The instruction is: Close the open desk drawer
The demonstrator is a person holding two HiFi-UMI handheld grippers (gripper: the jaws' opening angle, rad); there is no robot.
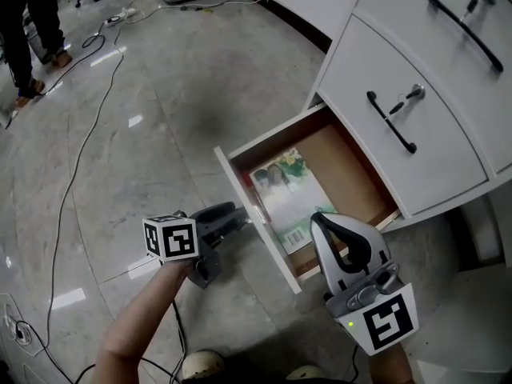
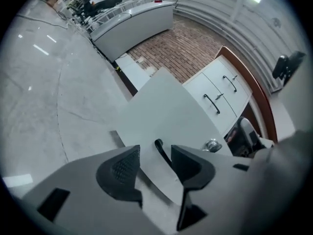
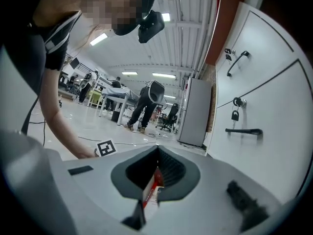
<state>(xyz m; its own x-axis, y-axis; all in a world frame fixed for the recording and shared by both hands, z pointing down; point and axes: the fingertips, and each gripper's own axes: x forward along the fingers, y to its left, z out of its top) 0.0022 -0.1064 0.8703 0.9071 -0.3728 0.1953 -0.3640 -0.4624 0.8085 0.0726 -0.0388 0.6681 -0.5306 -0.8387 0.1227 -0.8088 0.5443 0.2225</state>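
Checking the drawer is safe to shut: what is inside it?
A green-covered book lies flat on the drawer floor. The right gripper covers part of it, and the drawer's back end is hidden inside the cabinet.

The camera on my head looks steeply down onto the open drawer (image 1: 237,181), with my left gripper (image 1: 228,213) and right gripper (image 1: 334,229) low in its frame. The camera on my left gripper (image 2: 155,163) looks along its jaws, very near the drawer (image 2: 166,116), toward the cabinet (image 2: 220,94) beyond. The one on my right gripper (image 3: 157,168) faces roughly level across the room, with the cabinet (image 3: 264,106) close at its right. Its jaws, pinched on a red-and-white slip (image 3: 152,187), fill the lower frame. All three views share the cabinet (image 1: 400,134). The head and right gripper views share my left gripper's marker cube (image 1: 170,238) (image 3: 106,147).
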